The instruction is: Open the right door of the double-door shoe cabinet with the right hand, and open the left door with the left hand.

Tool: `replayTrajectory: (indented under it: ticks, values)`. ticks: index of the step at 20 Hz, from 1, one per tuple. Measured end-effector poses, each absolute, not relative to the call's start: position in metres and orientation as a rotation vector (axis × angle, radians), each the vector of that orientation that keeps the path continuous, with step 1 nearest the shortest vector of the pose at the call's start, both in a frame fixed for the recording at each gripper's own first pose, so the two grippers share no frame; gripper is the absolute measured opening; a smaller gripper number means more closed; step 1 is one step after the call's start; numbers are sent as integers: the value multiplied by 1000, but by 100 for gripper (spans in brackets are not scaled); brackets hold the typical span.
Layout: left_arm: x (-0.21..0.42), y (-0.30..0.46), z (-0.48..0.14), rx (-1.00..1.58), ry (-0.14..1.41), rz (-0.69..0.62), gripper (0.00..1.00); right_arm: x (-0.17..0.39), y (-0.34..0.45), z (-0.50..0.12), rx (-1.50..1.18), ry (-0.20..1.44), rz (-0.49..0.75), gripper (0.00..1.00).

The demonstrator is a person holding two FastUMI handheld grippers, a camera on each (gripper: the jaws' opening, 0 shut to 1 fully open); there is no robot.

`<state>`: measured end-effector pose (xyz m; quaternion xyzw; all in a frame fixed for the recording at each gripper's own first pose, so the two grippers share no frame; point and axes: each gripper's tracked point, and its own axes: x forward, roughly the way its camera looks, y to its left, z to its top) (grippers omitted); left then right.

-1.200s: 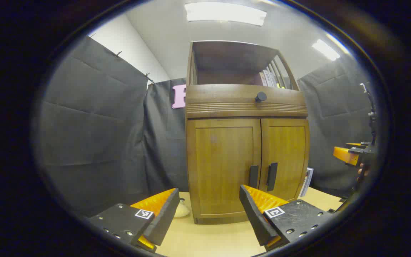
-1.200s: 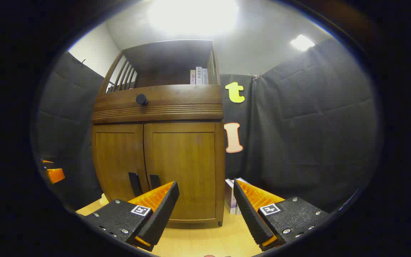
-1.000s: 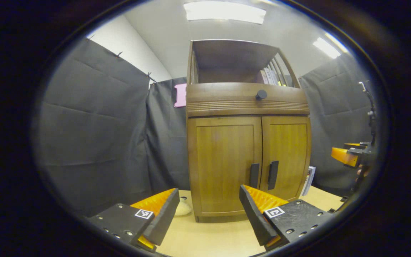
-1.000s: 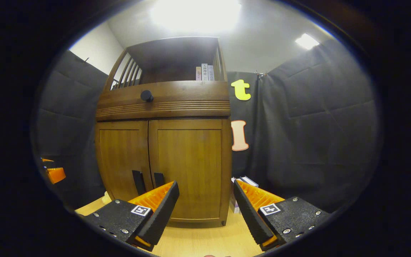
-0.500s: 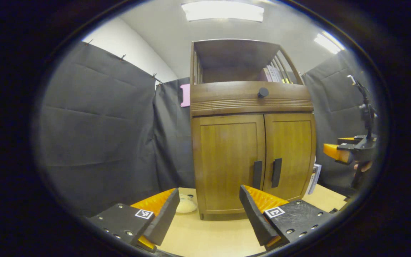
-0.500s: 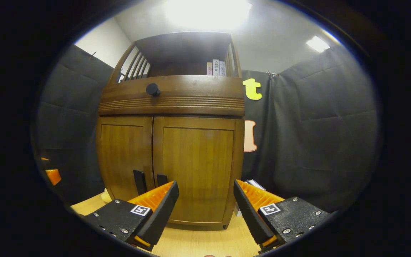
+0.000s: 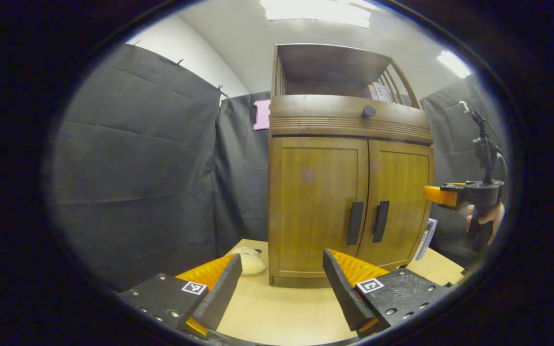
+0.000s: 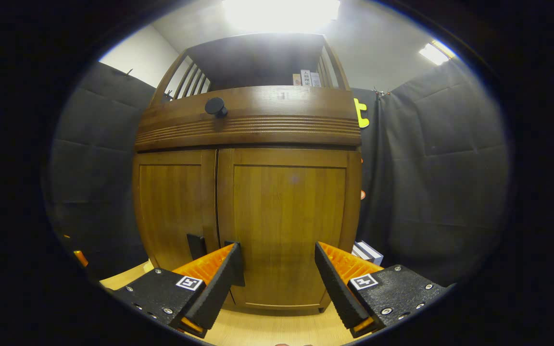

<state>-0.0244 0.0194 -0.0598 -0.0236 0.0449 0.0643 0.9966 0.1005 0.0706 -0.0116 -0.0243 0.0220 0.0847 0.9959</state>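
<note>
Right gripper [image 8: 274,276] open, closing on shut right door [image 8: 286,226], probably near its half-hidden handle [image 8: 238,262]; left gripper [image 7: 282,283] open, short of left door [image 7: 318,206]; next: fingers round right handle, then pull.

We hold our left tongs [image 7: 282,283] with fingers spread wide, gripping nothing, low before the shoe cabinet [image 7: 349,192]. Our right tongs [image 8: 274,283] gape the same, close to its right door [image 8: 289,216]. A hand [image 7: 486,218] grips their handle right of the cabinet.
</note>
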Motion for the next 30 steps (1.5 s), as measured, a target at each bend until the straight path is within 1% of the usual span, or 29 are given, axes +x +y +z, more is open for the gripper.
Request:
replayTrajectory:
  ticks: [1,2,3,4,5,6,7,8,9,11,14,15,16,19,20,21,22,23,24,25,26,27,28,30]
  values:
    - [-25,21,-67,-52,104,131,96,109,75,-14,-51,49,175,96]
    - [-24,22,-73,-57,119,131,100,117,81,-18,-52,63,183,95]
    - [-22,22,-80,-61,134,132,96,126,86,-24,-46,76,190,95]
    - [-21,22,-85,-65,145,133,96,132,90,-29,-31,85,194,96]
    - [-21,21,-91,-71,153,134,100,139,97,-33,-13,95,205,95]
    - [-21,22,-97,-77,163,138,100,147,104,-38,2,110,220,96]
    - [-21,24,-106,-84,185,146,96,153,111,-44,14,122,235,96]
    - [-23,25,-117,-92,208,157,100,158,119,-47,22,131,245,95]
    - [-24,27,-125,-102,226,167,97,161,128,-53,24,140,252,95]
    - [-28,31,-138,-125,256,194,97,169,138,-68,22,161,265,96]
    - [-41,40,-150,-158,290,251,96,179,151,-84,23,171,292,95]
    - [-44,43,-153,-171,300,268,96,183,152,-91,16,177,289,96]
    - [-46,46,-155,-183,308,284,100,186,154,-96,12,185,288,96]
    - [-54,50,-153,-200,321,334,100,194,161,-102,10,213,261,94]
    - [-55,53,-152,-199,320,347,97,196,165,-101,9,219,260,90]
    - [-58,55,-152,-194,320,362,97,197,173,-98,17,227,267,84]
    - [-58,57,-151,-190,321,371,97,195,173,-99,26,235,266,74]
    - [-61,57,-150,-189,321,377,100,196,180,-101,40,238,279,62]
    - [-60,56,-149,-190,323,380,100,196,183,-102,38,242,277,50]
    - [-62,56,-149,-195,325,383,97,197,182,-104,32,240,269,38]
    - [-61,55,-148,-202,324,385,100,195,180,-104,21,240,267,35]
    - [-62,55,-146,-203,314,374,100,198,179,-104,20,247,266,34]
    - [-62,57,-143,-191,299,364,97,196,179,-103,29,259,265,30]
    - [-63,56,-139,-146,280,346,97,195,178,-105,39,284,271,28]
